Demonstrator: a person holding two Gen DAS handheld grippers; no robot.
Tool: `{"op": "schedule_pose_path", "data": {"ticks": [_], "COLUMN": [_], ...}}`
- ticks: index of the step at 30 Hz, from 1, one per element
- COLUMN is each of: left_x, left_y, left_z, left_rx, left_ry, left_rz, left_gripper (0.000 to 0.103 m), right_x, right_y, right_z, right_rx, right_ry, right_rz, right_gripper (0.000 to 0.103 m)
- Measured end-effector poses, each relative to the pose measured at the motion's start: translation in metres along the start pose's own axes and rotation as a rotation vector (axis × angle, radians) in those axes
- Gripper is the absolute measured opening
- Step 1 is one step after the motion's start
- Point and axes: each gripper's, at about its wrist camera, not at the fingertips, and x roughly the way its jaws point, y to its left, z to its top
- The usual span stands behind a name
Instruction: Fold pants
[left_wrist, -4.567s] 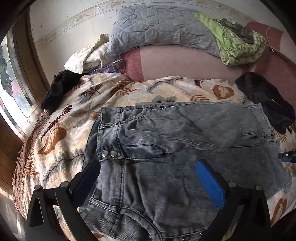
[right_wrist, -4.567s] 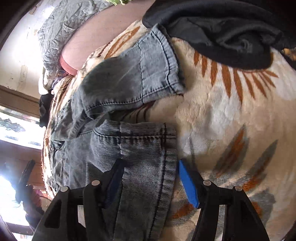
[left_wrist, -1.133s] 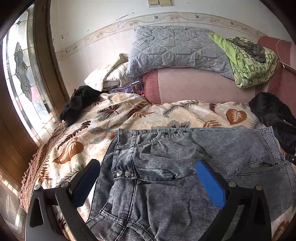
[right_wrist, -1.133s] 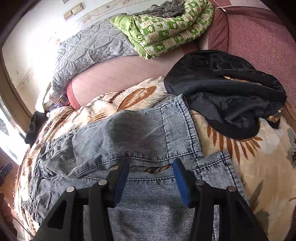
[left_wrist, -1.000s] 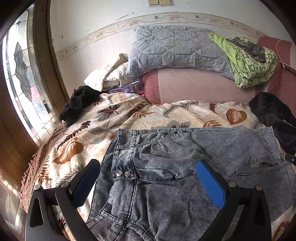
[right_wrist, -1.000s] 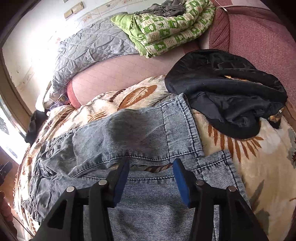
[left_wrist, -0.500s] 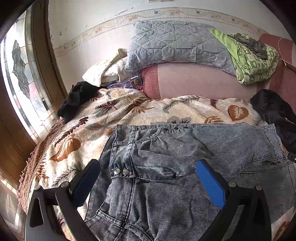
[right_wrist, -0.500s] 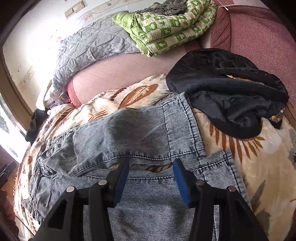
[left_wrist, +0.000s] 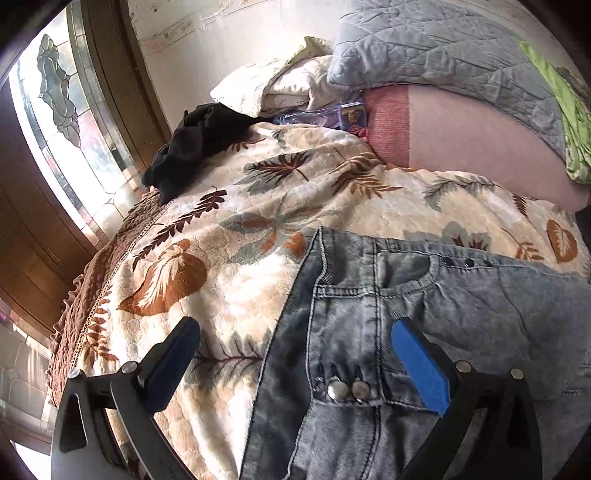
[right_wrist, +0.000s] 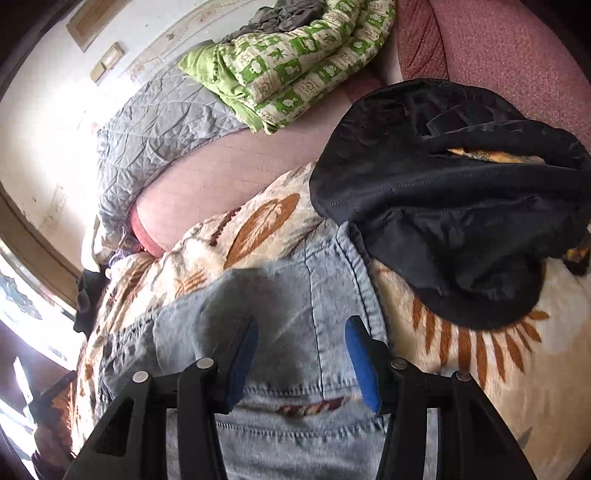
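- The pants (left_wrist: 424, 314), grey-blue washed denim, lie spread flat on the leaf-print blanket (left_wrist: 229, 229) that covers the bed.
- Left tool (left_wrist: 295, 354) hangs over the waistband end with its fingers spread wide, gripping nothing; one blue pad (left_wrist: 419, 365) sits above the denim just beside the two metal snaps (left_wrist: 347, 387), the other above bare blanket just off the waistband edge.
- Right tool (right_wrist: 301, 354) hovers over the leg-hem end (right_wrist: 325, 295), fingers parted to a medium gap, nothing between them.
- A strip of blanket shows between the two legs, just below that tool's pads.
- A black garment (right_wrist: 461, 192) lies at the hem; whether they touch is unclear.
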Motion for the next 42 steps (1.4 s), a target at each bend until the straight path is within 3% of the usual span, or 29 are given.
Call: {"op": "schedule_pose_path", "data": {"ticks": [6,9,15,22,30,34,35,37,38,40,41,42], "left_x": [0.050,0.069,0.099,0.119,0.127,0.150,0.155,0.165,0.170,0.173,0.172,0.170], "left_y": [0.020,0.028,0.043,0.061,0.016,-0.011,-0.015,-0.023,-0.027,-0.031,-0.032,-0.033], "left_z": [0.026,0.036,0.057,0.069,0.081,0.086,0.086,0.085,0.084,0.082,0.082,0.083], "left_rx": [-0.028,-0.048,-0.103,-0.181,-0.144,-0.116,-0.110,-0.108,-0.104,-0.096,-0.091,-0.081], "left_ry": [0.118,0.152,0.184,0.237,0.260,0.312,0.327,0.351,0.366,0.365,0.351,0.342], "left_rz": [0.017,0.020,0.032,0.020,-0.068,-0.095,-0.097,-0.120,-0.146,-0.151,-0.149,-0.153], "left_gripper": [0.103,0.103,0.103,0.103,0.103,0.102,0.096,0.072,0.051,0.046,0.042,0.033], "right_x": [0.052,0.073,0.098,0.112,0.118,0.119,0.117,0.115,0.116,0.118,0.119,0.119], "right_y": [-0.012,-0.018,-0.038,-0.022,-0.019,-0.020,-0.020,-0.021,-0.021,-0.020,-0.020,-0.019], "right_z": [0.046,0.056,0.063,0.062,0.058,0.056,0.056,0.056,0.056,0.054,0.053,0.052], "right_rx": [0.056,0.046,0.082,0.005,-0.005,-0.022,-0.021,-0.021,-0.023,-0.037,-0.044,-0.049], "right_ry": [-0.013,-0.002,0.031,0.047,0.043,0.044,0.044,0.042,0.042,0.051,0.054,0.053], "right_rz": [-0.007,-0.085,-0.080,-0.145,-0.177,-0.185,-0.183,-0.178,-0.177,-0.186,-0.192,-0.192], "right_gripper": [0.053,0.053,0.053,0.052,0.052,0.052,0.052,0.052,0.051,0.037,0.036,0.031]}}
